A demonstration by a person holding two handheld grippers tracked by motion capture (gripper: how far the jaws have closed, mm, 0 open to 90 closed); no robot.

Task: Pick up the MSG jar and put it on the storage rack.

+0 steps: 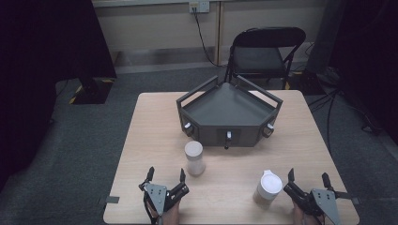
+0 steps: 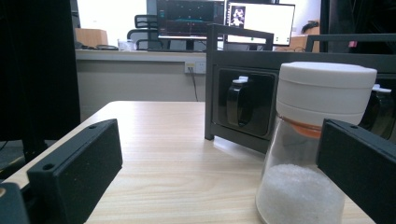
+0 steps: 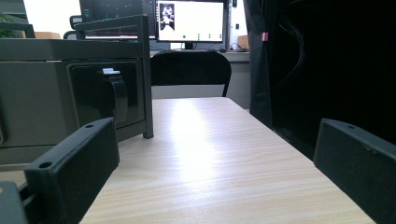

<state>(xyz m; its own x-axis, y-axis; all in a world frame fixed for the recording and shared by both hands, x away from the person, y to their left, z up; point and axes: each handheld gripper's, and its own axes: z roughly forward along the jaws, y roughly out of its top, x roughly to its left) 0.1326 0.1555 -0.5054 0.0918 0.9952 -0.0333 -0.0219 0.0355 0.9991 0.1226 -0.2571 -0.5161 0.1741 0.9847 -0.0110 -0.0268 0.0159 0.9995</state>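
Observation:
Two clear jars with white lids stand on the wooden table [image 1: 155, 126]. The first jar [image 1: 194, 158] is just ahead and right of my left gripper [image 1: 166, 176], which is open and holds nothing. In the left gripper view that jar [image 2: 314, 140] holds white grains and sits close to the right jaw, with the left gripper [image 2: 219, 163] wide apart. The second jar [image 1: 268, 188] stands just left of my right gripper [image 1: 307, 177], also open. In the right gripper view the right gripper [image 3: 215, 163] has bare tabletop between its jaws.
A dark grey angular tray-like box [image 1: 228, 112] with front knobs [image 1: 228, 138] sits at the table's far middle. A black folding chair [image 1: 263, 54] stands behind the table. Dark curtains flank the scene. Monitors [image 2: 224, 18] glow in the background.

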